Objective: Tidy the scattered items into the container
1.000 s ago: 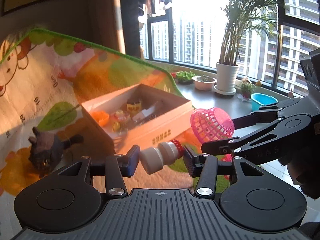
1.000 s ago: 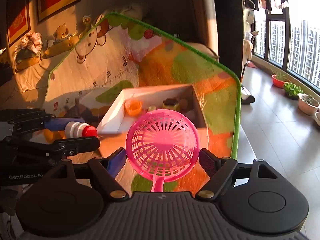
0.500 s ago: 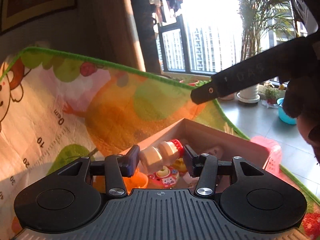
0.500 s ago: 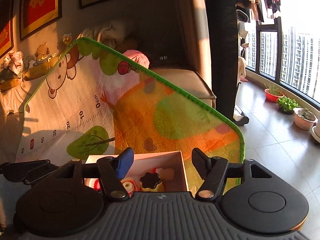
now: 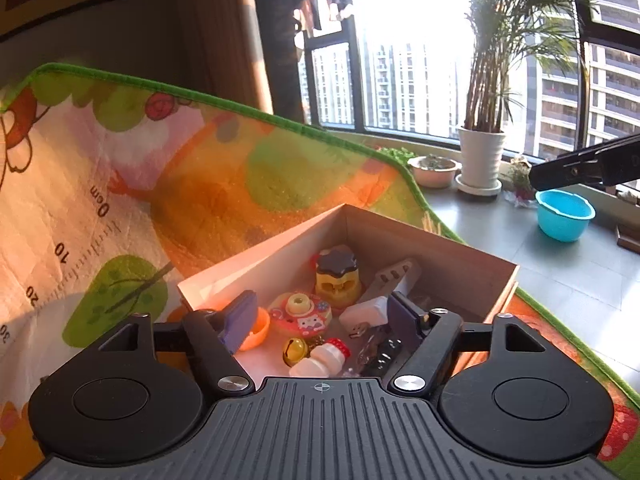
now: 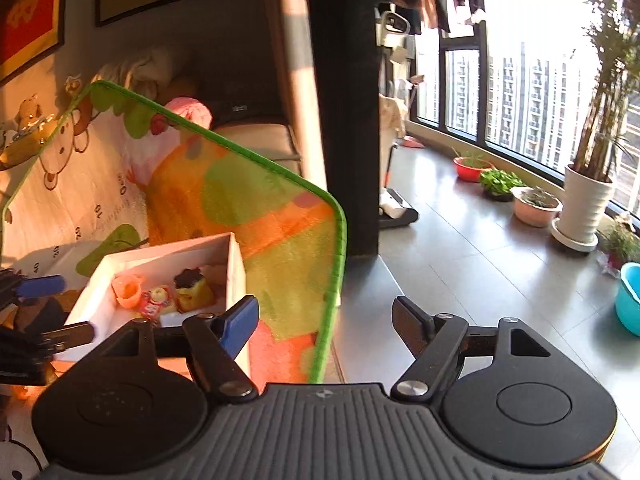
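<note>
An open cardboard box sits on a colourful play mat. Inside it lie a small white bottle with a red cap, a yellow pudding toy, a pink round toy, a gold bell, an orange cup and a white plug. My left gripper hovers over the box with its jaws opening and nothing between them. In the right wrist view the box is at lower left. My right gripper, jaws opening and empty, hangs over the mat's edge to the right of the box.
The green-edged mat ends at a grey tiled floor. By the window stand a tall plant in a white pot, small planters and a blue basin. A dark pillar rises behind the mat.
The left gripper moved over the box and let go of the white bottle, which now lies inside. The right gripper no longer has the pink scoop and has swung right, away from the box.
</note>
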Tool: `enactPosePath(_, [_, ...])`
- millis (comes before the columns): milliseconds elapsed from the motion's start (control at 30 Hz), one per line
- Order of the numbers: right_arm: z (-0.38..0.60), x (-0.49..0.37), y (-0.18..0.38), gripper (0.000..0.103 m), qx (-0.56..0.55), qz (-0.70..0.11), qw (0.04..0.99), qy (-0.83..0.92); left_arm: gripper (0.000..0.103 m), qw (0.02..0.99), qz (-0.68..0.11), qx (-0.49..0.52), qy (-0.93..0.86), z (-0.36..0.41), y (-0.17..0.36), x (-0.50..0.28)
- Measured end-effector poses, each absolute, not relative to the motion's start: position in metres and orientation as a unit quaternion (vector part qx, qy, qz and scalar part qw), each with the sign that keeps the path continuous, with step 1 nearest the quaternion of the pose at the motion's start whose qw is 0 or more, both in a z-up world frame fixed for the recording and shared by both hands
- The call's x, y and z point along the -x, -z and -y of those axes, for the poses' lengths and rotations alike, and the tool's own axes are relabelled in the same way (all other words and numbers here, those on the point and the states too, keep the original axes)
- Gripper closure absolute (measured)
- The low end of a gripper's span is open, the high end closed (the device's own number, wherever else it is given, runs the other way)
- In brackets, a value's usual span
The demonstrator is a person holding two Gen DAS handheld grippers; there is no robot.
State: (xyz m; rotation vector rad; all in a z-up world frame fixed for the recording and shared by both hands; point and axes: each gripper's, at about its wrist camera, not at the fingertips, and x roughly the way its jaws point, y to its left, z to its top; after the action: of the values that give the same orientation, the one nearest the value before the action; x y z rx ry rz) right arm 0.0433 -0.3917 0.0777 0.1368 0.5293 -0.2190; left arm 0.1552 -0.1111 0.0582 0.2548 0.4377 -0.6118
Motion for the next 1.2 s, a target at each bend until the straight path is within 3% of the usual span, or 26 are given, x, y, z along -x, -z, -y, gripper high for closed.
enactPosePath(67, [0.407, -0.029, -0.066, 0.022, -0.084, -0.271, 0.950, 0.131, 0.010, 0.922, -0.203, -0.117, 0.308, 0.106, -0.062, -0.133])
enactPosePath(267, [0.448, 0.015, -0.024, 0.021, -0.155, -0.274, 0.933, 0.175, 0.008, 0.889, -0.265, -0.069, 0.368, 0.108, -0.039, -0.080])
enactPosePath(467, [0.509, 0.043, 0.034, 0.043, -0.219, -0.292, 0.901, 0.234, 0.008, 0.872, -0.319, -0.069, 0.364, 0.135, -0.008, -0.071])
enactPosePath(567, [0.556, 0.050, 0.089, 0.042, -0.273, -0.310, 0.866, 0.282, 0.008, 0.875, -0.322, -0.076, 0.354, 0.146, -0.003, -0.072])
enactPosePath(633, [0.583, 0.045, 0.135, 0.036, -0.306, -0.339, 0.833, 0.312, 0.007, 0.876, -0.327, -0.077, 0.348, 0.153, 0.000, -0.075])
enactPosePath(967, [0.621, -0.084, 0.382, 0.036, -0.265, -0.559, 0.698, 0.361, 0.001, 0.865, -0.339, -0.075, 0.362, 0.186, 0.010, -0.094])
enactPosePath(1200, [0.536, -0.172, 0.444, 0.034, -0.159, -0.599, 0.748, 0.237, 0.000, 0.867, -0.336, -0.064, 0.363, 0.183, 0.012, -0.091])
